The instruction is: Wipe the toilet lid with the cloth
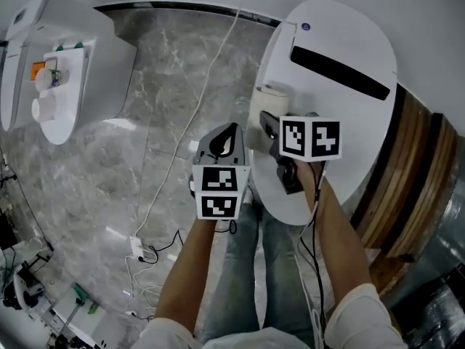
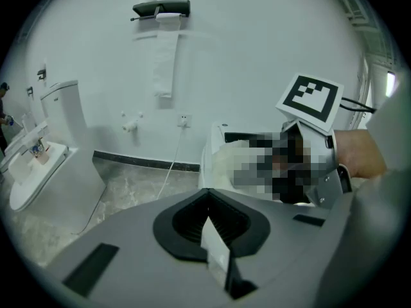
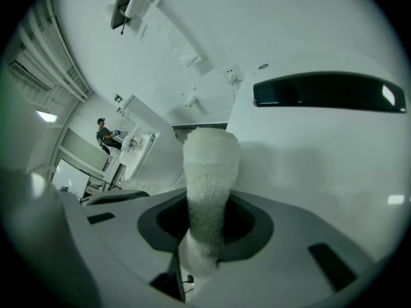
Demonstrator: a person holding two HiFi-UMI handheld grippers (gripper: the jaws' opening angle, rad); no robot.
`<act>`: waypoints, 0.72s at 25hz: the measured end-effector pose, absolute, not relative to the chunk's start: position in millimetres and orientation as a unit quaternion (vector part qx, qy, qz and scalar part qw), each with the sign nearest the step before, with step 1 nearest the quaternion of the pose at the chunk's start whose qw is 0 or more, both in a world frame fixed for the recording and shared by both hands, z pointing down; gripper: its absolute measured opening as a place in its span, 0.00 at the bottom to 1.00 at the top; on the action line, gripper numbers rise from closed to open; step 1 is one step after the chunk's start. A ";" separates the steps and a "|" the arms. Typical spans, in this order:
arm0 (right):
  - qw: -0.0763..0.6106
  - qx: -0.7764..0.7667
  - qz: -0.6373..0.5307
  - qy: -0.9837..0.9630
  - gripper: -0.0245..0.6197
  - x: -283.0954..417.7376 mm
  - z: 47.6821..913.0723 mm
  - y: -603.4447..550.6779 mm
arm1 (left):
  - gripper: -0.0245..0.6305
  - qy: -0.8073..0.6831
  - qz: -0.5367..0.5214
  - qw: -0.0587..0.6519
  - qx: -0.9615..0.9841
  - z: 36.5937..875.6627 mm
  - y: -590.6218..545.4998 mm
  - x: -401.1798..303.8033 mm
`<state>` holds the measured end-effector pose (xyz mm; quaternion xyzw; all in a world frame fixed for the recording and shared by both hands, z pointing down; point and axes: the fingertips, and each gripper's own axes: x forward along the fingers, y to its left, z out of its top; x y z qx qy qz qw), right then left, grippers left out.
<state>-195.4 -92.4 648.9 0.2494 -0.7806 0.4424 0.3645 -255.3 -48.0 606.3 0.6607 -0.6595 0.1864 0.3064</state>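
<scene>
One white cloth (image 3: 209, 172) juts at 12 o'clock from the right tool (image 1: 263, 126) clamping it, by the one toilet lid's (image 1: 341, 35) 9 o'clock edge, with the left tool (image 1: 221, 142), jaws together and empty, at the right tool's 8 o'clock

White toilet lid (image 1: 356, 122) with a black strip (image 1: 340, 73); cloth (image 3: 209, 172) seemingly off-white; floor (image 1: 167, 93) grey, marbled with paler and darker veins

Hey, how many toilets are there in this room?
2. One toilet with its lid closed lies right ahead, under the cloth in the right tool; the other toilet stands at the head view's upper left. Others may be out of frame.
</scene>
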 end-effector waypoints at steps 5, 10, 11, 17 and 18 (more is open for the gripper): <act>0.374 0.269 0.434 -0.775 0.19 -162.9 652.9 -98.2 | 0.06 -0.639 0.186 0.309 0.680 606.8 -58.3 -226.5; 0.352 0.319 0.450 -0.757 0.19 -83.0 649.5 -123.9 | 0.06 -0.589 0.199 0.305 0.721 608.0 -86.6 -149.6; 0.348 0.330 0.453 -0.751 0.19 -62.1 648.8 -128.1 | 0.06 -0.579 0.200 0.306 0.729 608.0 -92.5 -131.8; 0.330 0.405 0.478 -0.706 0.19 74.2 653.5 -137.1 | 0.06 -0.515 0.212 0.302 0.774 607.4 -118.3 -17.1; 0.327 0.416 0.483 -0.698 0.19 94.8 654.9 -136.4 | 0.06 -0.504 0.214 0.300 0.781 607.6 -120.0 0.8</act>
